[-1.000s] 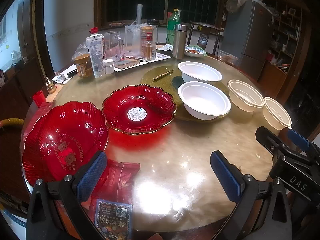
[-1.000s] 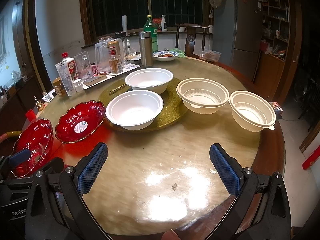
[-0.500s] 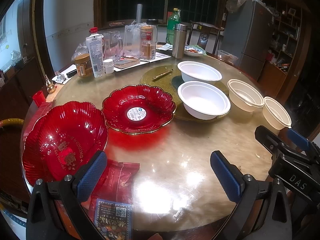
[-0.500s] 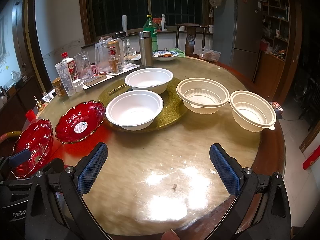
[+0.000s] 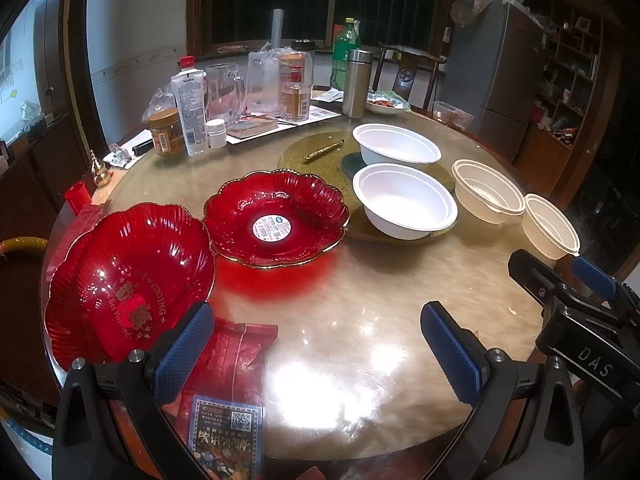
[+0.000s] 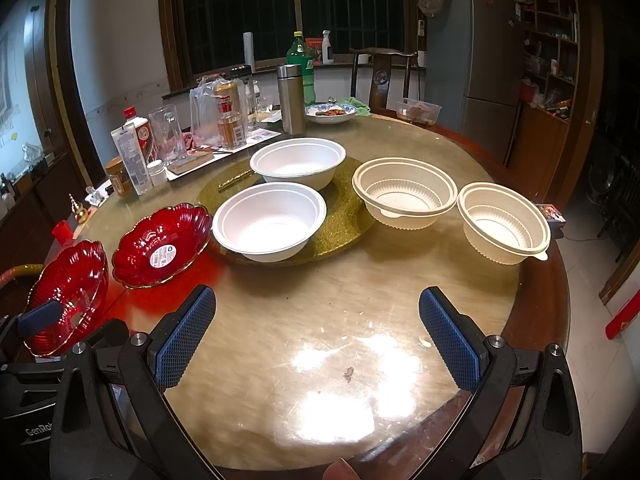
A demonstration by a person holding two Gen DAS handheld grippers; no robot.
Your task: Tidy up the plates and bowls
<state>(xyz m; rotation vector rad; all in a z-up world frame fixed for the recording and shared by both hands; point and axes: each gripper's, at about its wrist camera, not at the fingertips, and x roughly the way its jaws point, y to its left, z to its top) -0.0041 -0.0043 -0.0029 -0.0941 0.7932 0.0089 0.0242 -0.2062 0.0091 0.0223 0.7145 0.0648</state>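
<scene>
Red plates (image 5: 276, 224) and bowls (image 6: 270, 220) sit upright, openings upward.

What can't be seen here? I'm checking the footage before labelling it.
- Left wrist view: the gold-lettered red glass plate is partly covered at its near rim by the left hand-held gripper.
- Same view: the round white sticker on the gold-rimmed red plate has print too small to read.
- Right wrist view: the ribbed cream bowl's far outside wall is hidden.
</scene>
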